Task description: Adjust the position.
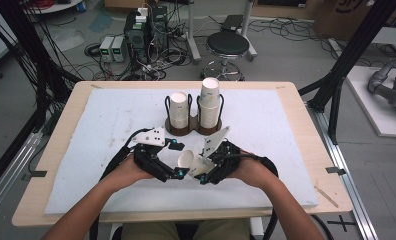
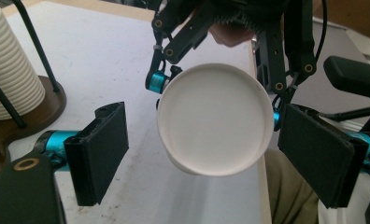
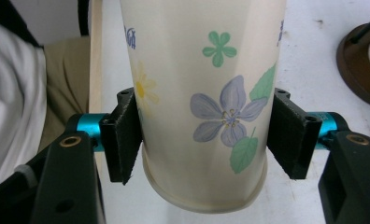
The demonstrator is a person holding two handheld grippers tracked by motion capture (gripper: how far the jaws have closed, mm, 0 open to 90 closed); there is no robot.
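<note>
Left gripper (image 1: pixel 178 174): jaws spread wide, nothing between the pads; in the left gripper view they flank, without touching, the open mouth of the paper cup (image 2: pixel 215 119), which faces that camera. Paper cup, flower print, lies tilted on its side above the white mat (image 1: pixel 111 130), between the two grippers and just in front of the wooden cup holder (image 1: pixel 182 131) with its two cup stacks (image 1: pixel 210 104). Right gripper (image 1: pixel 202 178): pads pinch the cup's wall near its base.
</note>
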